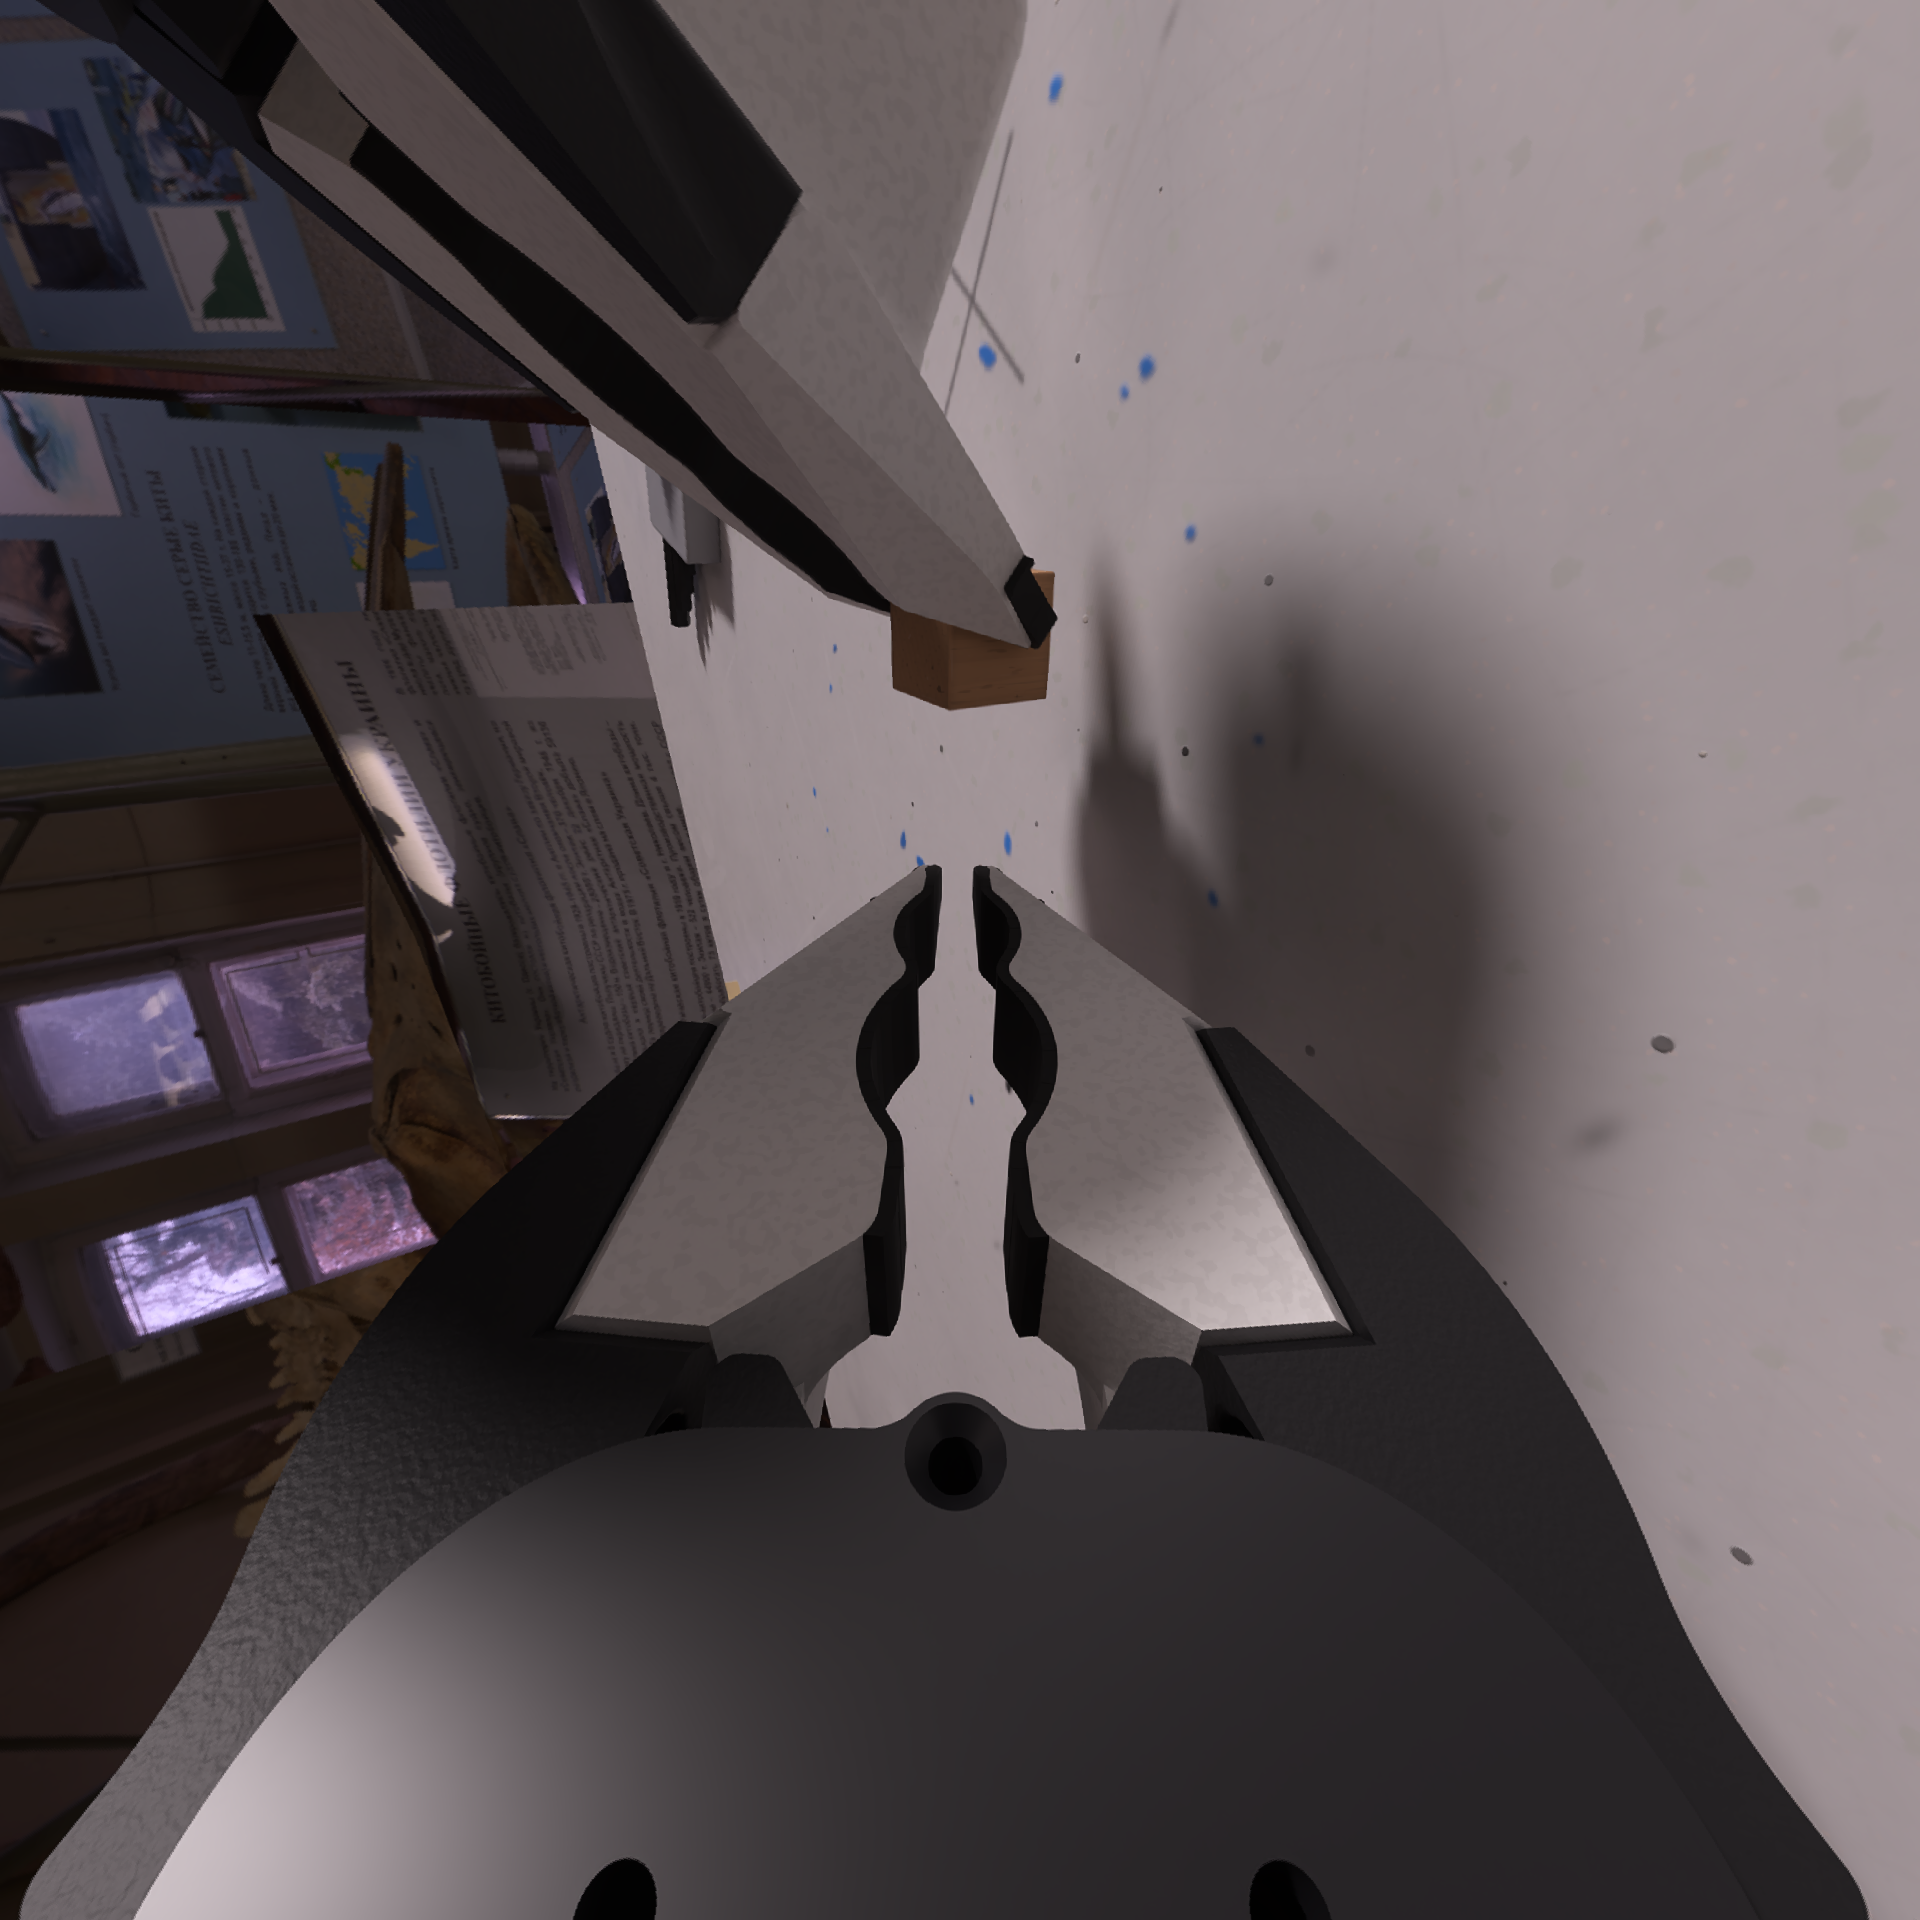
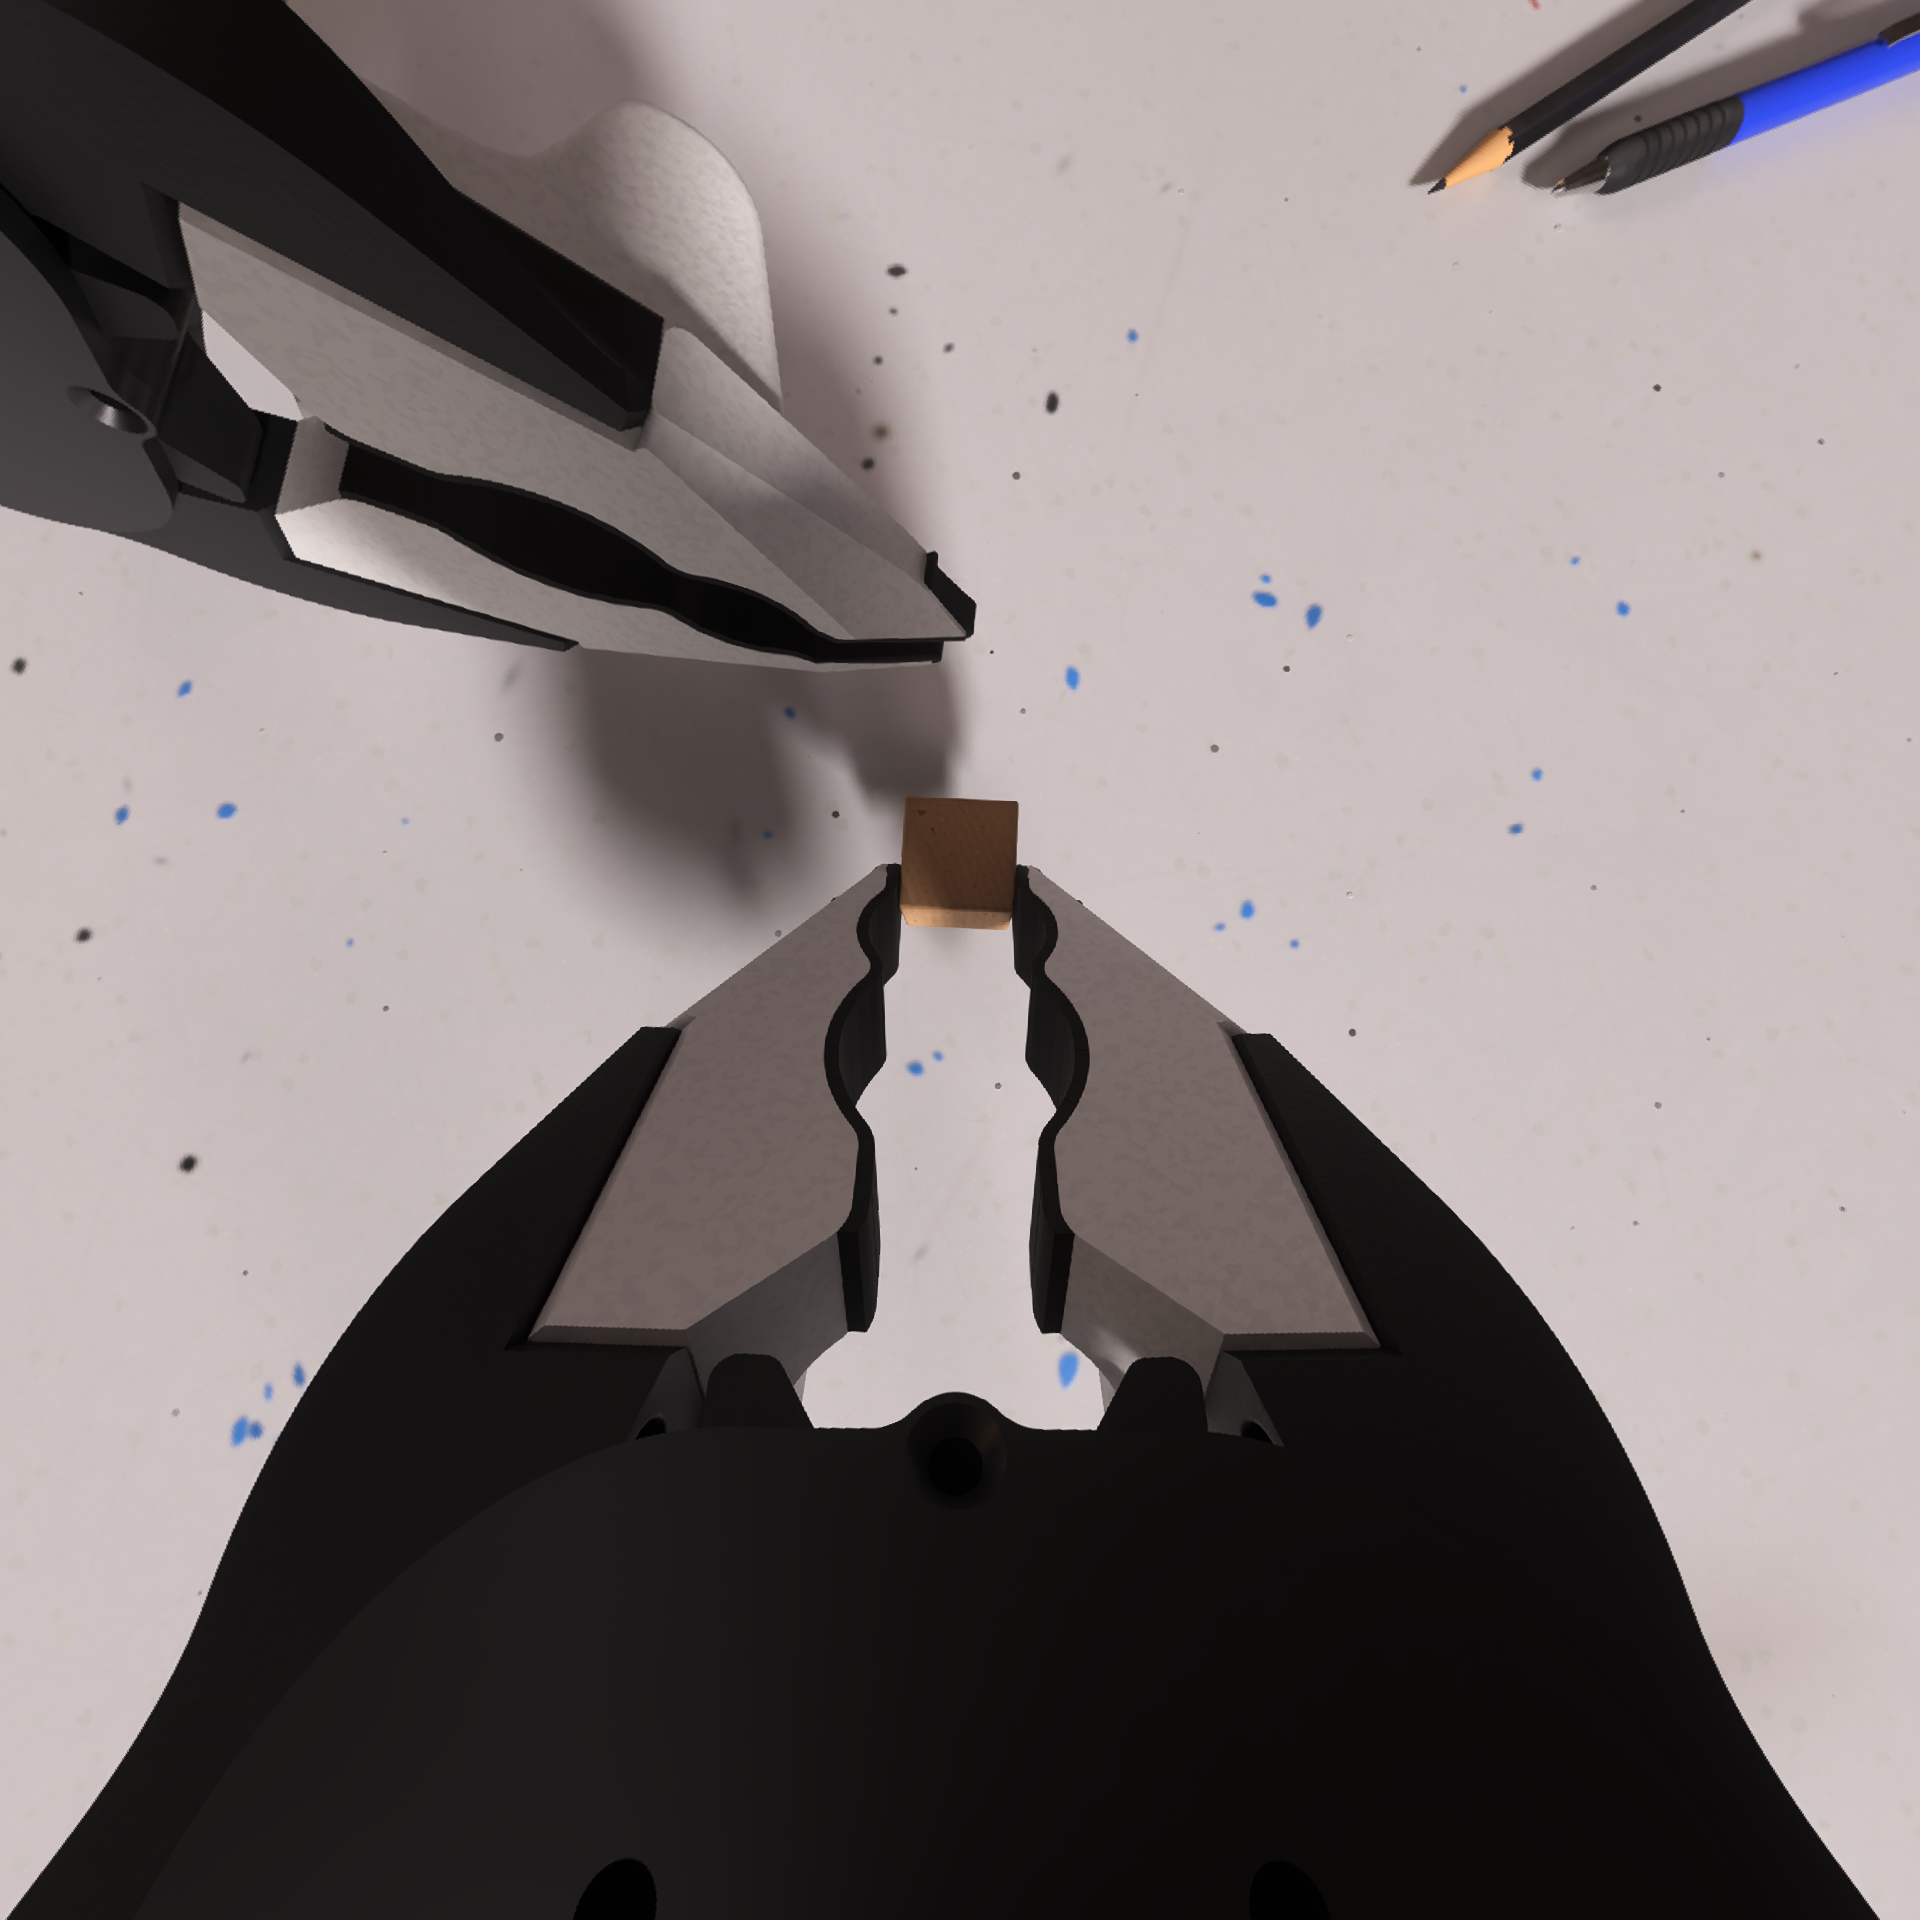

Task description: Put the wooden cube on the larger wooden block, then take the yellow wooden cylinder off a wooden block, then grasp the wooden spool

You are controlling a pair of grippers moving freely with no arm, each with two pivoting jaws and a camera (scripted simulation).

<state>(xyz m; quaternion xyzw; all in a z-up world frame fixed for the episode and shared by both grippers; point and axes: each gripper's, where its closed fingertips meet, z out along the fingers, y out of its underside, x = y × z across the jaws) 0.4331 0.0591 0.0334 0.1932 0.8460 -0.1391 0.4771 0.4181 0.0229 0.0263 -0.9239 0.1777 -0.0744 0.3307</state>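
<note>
A small wooden cube sits between the fingertips of my right gripper, which is shut on it over the white speckled table. In the left wrist view the cube hangs under the right gripper, which comes in from the upper left, and looks held off the table. My left gripper is shut and empty, its tips a short way from the cube. It shows at the upper left of the right wrist view. No larger block, yellow cylinder or spool is in view.
A pencil and a blue pen lie at the far right of the table. An open printed booklet stands near the table's edge, with a small white and black object beyond it. Posters cover the wall behind.
</note>
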